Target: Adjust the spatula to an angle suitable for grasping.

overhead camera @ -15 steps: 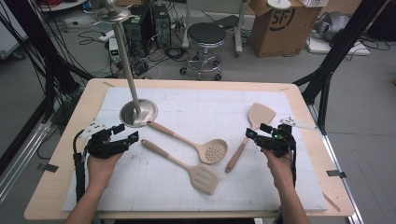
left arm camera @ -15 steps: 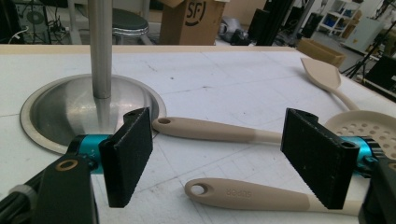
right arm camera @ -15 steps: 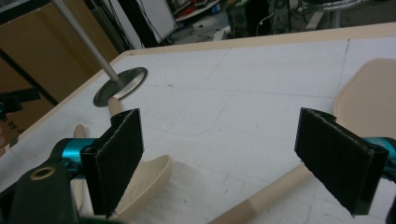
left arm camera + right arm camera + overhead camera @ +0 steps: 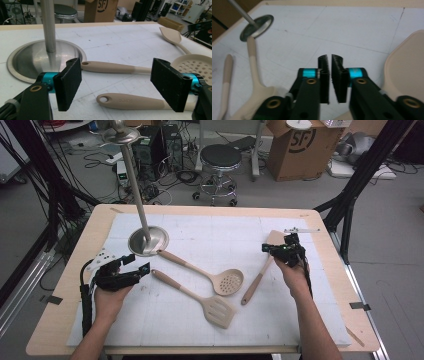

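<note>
Three beige utensils lie on the white mat: a skimmer (image 4: 227, 281), a slotted turner (image 4: 218, 311) and a plain spatula (image 4: 260, 275). My left gripper (image 4: 137, 262) rests at the mat's left, jaws wide open, empty. In the left gripper view (image 4: 116, 85) the turner's handle (image 4: 130, 101) lies just past the pads, with the skimmer's handle (image 4: 112, 67) behind it. My right gripper (image 4: 266, 248) hovers beside the spatula's blade, pointing left. In the right gripper view (image 4: 329, 60) its jaws are shut with nothing between them, and the spatula's blade (image 4: 404, 72) lies to their right.
A metal stand with a round base (image 4: 148, 241) and a tall pole rises at the mat's far left, touching the skimmer's handle end. The wooden table edge (image 4: 200, 210) runs along the far side. A stool (image 4: 220, 157) and cardboard box (image 4: 295, 145) are on the floor beyond.
My right gripper has moved away from me and slightly left, up along the spatula toward its blade. The left gripper and the utensils have stayed put.
</note>
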The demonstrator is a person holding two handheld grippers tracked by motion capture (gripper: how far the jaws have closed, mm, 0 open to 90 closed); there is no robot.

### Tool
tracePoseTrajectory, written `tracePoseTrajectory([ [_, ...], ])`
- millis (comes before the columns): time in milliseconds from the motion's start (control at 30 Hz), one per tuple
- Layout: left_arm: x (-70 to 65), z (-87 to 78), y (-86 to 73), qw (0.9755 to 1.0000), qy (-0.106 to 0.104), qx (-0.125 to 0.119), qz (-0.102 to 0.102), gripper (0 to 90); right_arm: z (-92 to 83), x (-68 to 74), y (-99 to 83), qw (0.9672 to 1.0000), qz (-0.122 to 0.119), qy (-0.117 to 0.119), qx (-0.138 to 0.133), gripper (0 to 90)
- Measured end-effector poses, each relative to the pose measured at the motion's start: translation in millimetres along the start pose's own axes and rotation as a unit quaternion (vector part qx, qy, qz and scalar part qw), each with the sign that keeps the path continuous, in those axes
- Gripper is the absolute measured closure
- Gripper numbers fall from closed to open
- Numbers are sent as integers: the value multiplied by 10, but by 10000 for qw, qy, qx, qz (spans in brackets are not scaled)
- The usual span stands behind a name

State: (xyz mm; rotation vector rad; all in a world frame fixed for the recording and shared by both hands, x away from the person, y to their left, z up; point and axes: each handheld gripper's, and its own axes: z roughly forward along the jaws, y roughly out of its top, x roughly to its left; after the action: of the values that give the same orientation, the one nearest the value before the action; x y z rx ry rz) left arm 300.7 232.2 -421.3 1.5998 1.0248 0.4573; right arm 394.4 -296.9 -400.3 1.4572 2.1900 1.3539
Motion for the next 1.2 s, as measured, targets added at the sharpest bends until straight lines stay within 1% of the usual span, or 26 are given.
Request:
tracePoseTrajectory([
  [100,-29,5,-2,10000,-44,4,69,255,99,-60,-20,9999,52,49,148,898],
  [167,-30,4,-4,10000,-42,19,77,255,161,-78,-35,9995,44,64,298,899],
  [200,-27,5,-5,10000,-44,24,82,256,180,-85,-37,9994,36,71,331,898],
  [267,-27,4,-9,10000,-32,32,71,256,232,-106,-42,9989,97,79,457,899],
  [400,-34,8,-10,9999,-41,47,82,258,346,-188,-44,9978,138,44,642,898],
  [500,-50,11,-9,9999,-49,28,87,259,452,-263,-76,9965,153,-95,817,899],
  [600,-41,8,-9,10000,-52,5,84,259,527,-355,-137,9930,207,-288,1127,900],
  [633,-36,7,-9,10000,-47,10,85,259,527,-386,-154,9927,216,-278,1154,900],
  [667,-33,7,-10,10000,-54,14,79,259,515,-403,-155,9928,274,-218,1146,900],
  [700,-30,9,-11,9999,-59,15,84,259,510,-395,-154,9929,233,-262,1137,900],
  [733,-28,9,-10,9999,-59,22,95,259,507,-377,-152,9921,98,-335,1209,900],
  [767,-28,9,-10,9999,-59,22,95,259,501,-359,-153,9913,65,-380,1258,900],
  [833,-34,7,-11,9999,-67,19,86,259,472,-370,-156,9906,148,-390,1301,900],
  [867,-39,7,-10,9999,-81,9,106,259,448,-375,-163,9899,239,-389,1344,900],
  [967,-42,7,-11,9999,-94,22,107,259,371,-381,-184,9871,349,-402,1513,900],
  [1067,-45,14,-15,9999,-96,39,106,259,277,-359,-216,9859,297,-499,1570,900],
  [1100,-48,17,-16,9999,-103,45,106,260,240,-349,-232,9844,314,-519,1651,900],
  [1167,-56,21,-16,9999,-102,38,113,261,172,-336,-291,9835,363,-540,1687,900],
  [1200,-59,23,-16,9999,-108,46,115,261,133,-323,-315,9819,342,-547,1779,900],
])
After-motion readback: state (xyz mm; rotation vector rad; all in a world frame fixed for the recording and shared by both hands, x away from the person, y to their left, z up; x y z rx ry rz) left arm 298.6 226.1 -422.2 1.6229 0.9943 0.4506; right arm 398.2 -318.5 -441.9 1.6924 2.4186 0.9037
